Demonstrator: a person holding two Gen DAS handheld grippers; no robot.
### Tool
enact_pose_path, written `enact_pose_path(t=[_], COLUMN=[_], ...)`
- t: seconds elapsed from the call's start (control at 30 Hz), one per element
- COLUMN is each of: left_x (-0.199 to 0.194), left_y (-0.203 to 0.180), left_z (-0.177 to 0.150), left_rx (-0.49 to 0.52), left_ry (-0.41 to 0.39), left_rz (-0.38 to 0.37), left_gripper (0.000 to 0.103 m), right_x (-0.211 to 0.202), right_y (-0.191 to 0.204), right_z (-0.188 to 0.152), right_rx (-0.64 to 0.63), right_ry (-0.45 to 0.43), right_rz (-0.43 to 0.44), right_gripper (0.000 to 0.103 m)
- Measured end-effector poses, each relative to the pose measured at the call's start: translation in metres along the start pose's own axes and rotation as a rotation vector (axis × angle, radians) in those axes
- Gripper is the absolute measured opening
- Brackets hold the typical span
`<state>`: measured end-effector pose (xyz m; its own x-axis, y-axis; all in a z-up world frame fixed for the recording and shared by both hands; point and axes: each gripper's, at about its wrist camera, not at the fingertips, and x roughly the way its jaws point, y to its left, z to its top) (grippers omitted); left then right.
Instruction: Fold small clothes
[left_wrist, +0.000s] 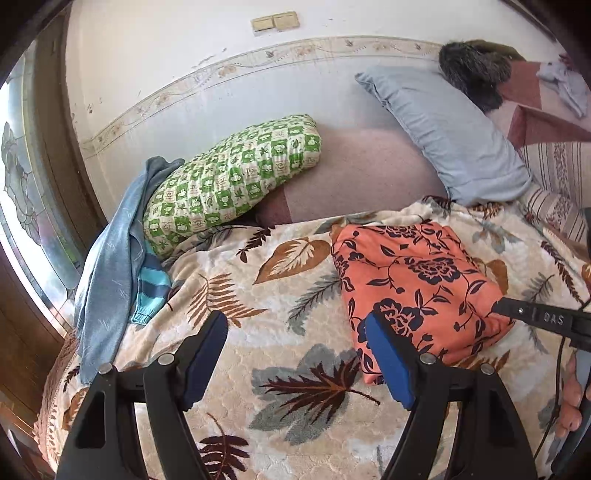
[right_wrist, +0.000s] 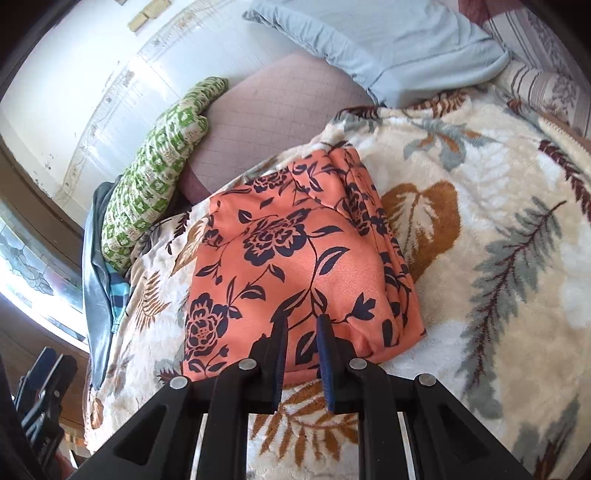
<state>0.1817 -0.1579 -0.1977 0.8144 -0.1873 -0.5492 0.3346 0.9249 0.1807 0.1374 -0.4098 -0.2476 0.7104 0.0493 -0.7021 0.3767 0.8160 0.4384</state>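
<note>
While it lies folded, the orange floral garment (right_wrist: 295, 258) runs lengthwise toward the pillows.

Both the left gripper (left_wrist: 295, 354) and the right gripper (right_wrist: 301, 354) have black plastic linkage arms with round silver pins, dark blue pads inside the fingers, and the right one carries embossed letters on one finger.

Both wrist views angled down, close over bed, sharing orange floral garment (left_wrist: 413, 280), perhaps folded.
</note>
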Motion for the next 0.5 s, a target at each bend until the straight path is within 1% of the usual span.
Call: enact_pose_path(t=[0.13,0.2,0.27,0.37,0.5], left_x=[0.006,0.011,0.016,0.022,0.029], left_y=[0.011,0.015,0.02,0.025,0.029], left_z=[-0.004,-0.007,-0.009,-0.011,-0.008], left_rx=[-0.047,-0.052,-0.068,-0.081,-0.092], left_ry=[0.018,0.028,0.042,0.05,0.049], left_rz=[-0.022,-0.018,-0.014,-0.001,0.016], left_gripper=[0.078,0.078,0.078,0.078,0.078], right_x=[-0.032,-0.035,-0.03,-0.015,-0.006], right_y=[0.019,0.022,0.024,0.033,0.039], right_z=[-0.009,-0.01,-0.011,-0.012,-0.009], right_rx=[-0.095,-0.095,-0.087,-0.135,-0.171], right_ry=[-0.102,-0.136,-0.133,-0.117,-0.113], right_rz=[-0.018,-0.016,-0.009,-0.042,-0.023], right_gripper=[0.019,0.019,0.019,0.019,0.019])
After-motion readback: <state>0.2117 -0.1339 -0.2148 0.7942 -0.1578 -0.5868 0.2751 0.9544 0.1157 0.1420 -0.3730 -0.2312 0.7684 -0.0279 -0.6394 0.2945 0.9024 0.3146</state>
